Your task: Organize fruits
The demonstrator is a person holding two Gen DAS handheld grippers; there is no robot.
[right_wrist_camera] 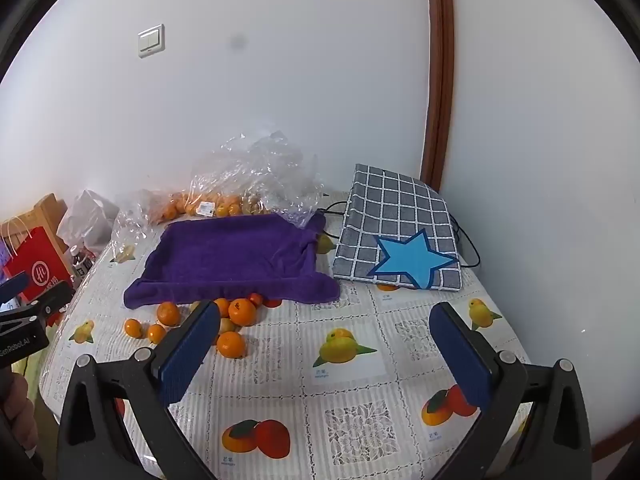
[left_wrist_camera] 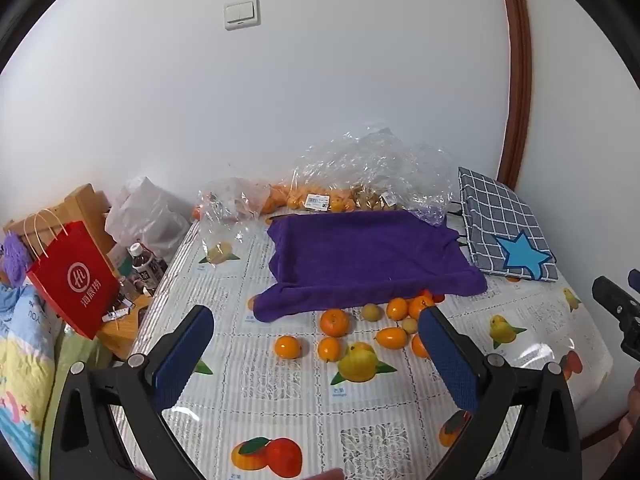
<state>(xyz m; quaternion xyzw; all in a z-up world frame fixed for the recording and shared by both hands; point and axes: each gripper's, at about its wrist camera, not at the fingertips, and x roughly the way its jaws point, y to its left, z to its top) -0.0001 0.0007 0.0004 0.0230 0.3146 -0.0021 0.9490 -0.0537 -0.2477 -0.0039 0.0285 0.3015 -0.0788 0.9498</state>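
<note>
Both tools, left tool (left_wrist_camera: 316, 334) and right tool (right_wrist_camera: 324, 328), hover spread and empty over the desk (right_wrist_camera: 360, 420). Oranges (left_wrist_camera: 334, 322) lie loose just before the towel (left_wrist_camera: 360, 264). Best to lower squarely onto one outlying orange and pinch gently. Fruit behind the right tool's finger and whatever the towel covers stay hidden.

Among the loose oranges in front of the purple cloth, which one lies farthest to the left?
The small orange alone at the left end of the group on the table. It touches no other fruit; the rest cluster to its right, nearer the purple cloth.
</note>
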